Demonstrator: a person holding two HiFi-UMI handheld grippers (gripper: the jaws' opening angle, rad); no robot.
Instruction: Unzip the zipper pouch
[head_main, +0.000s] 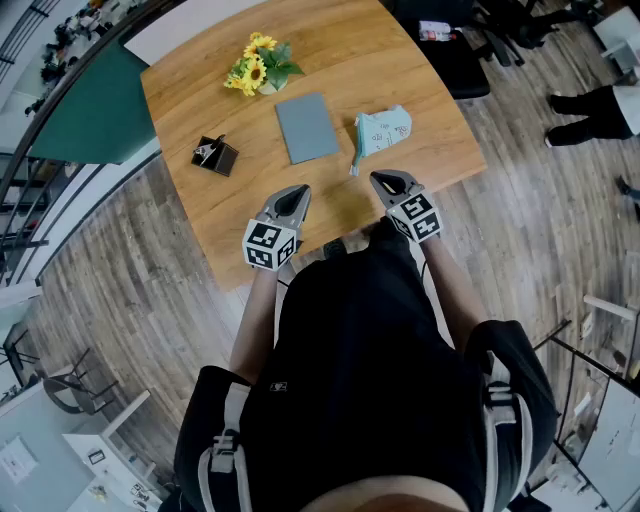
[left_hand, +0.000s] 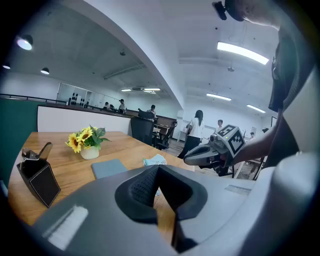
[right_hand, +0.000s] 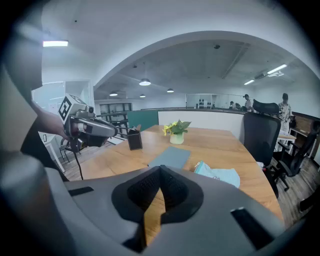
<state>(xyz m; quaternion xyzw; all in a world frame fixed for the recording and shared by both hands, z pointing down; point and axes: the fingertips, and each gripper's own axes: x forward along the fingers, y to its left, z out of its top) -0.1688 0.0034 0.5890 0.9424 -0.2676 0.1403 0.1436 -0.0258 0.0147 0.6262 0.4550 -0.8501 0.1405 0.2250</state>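
Head view shows the whole pouch (head_main: 382, 133); left gripper view, part.

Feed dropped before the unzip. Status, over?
Left hand-held gripper and right hand-held gripper shut, empty, at near table edge. Zipper pouch on table, untouched. Grey pad beside it, apart, not blocking.

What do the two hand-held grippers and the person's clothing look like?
Both the left hand-held gripper and right hand-held gripper are grey tapered shells with black ribbed pads. Each carries a white cube with black square markers. The person wears a black top.
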